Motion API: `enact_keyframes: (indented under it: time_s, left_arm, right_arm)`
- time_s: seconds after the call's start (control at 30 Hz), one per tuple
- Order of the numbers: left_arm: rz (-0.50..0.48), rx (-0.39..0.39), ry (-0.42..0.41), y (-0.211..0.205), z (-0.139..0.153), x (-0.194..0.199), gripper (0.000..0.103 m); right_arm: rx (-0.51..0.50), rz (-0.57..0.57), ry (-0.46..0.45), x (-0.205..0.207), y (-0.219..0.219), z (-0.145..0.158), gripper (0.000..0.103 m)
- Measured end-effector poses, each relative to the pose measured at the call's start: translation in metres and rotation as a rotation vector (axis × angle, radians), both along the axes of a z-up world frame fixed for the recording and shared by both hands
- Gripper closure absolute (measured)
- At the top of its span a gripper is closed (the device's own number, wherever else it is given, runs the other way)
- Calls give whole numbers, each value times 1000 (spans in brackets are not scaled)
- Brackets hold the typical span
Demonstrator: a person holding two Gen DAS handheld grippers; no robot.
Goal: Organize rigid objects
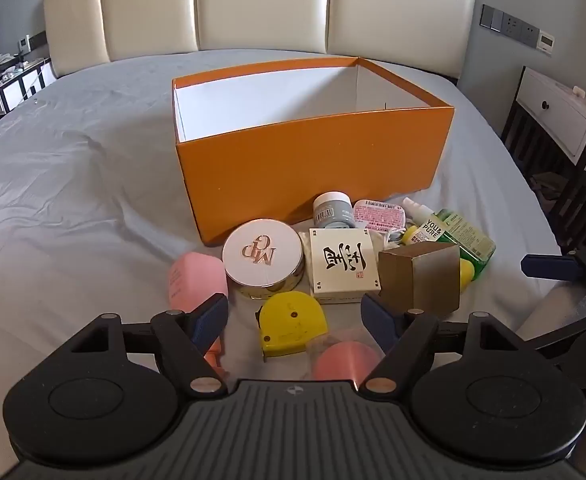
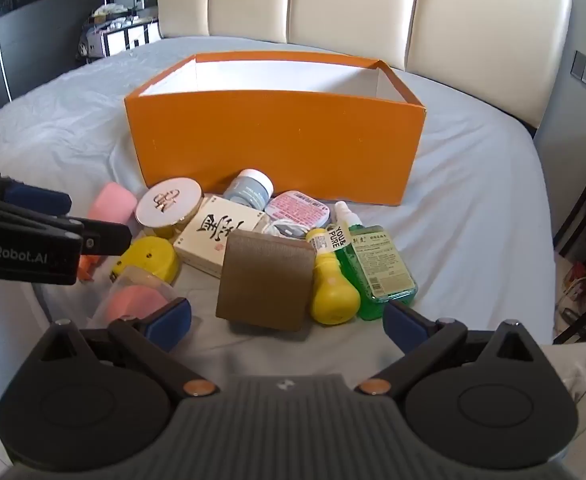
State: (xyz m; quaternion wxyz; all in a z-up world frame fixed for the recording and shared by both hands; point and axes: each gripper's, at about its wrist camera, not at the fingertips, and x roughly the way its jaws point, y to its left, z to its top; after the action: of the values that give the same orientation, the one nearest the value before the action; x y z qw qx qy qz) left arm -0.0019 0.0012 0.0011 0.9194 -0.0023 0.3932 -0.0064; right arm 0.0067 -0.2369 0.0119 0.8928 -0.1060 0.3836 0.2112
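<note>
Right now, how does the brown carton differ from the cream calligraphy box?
The brown carton is plain, unprinted cardboard; the cream calligraphy box carries black brush characters and a red seal. The carton is taller and blockier; the cream box is flat and low. The carton lies nearer the grippers, the cream box nearer the orange box. Both are closed and rest on the bed.

"MP" on the round compact (image 1: 264, 254), "YOU& PURE" on the spray bottle tag (image 1: 429, 230), "GenRobot.AI" on the left tongs (image 2: 25, 256)
</note>
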Motion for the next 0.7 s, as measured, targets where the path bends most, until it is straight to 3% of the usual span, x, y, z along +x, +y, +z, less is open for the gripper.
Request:
enact_keyframes:
  time_s: [0.1, 0.17, 0.3, 0.7]
  left_arm:
    - [6, -17, -21, 3, 1, -2, 14]
    - [20, 0, 19, 3, -5, -2, 15]
    - [18, -7, 13, 2, -6, -2, 16]
    - [13, -5, 24, -1, -4, 2, 16]
  right_arm:
    - [32, -3, 12, 2, -4, 0, 3]
    - [53, -9, 23, 4, -10, 0, 3]
    - [-23, 2, 1, 0, 2, -1, 3]
    - [-47, -1, 4, 1, 5, -2, 3]
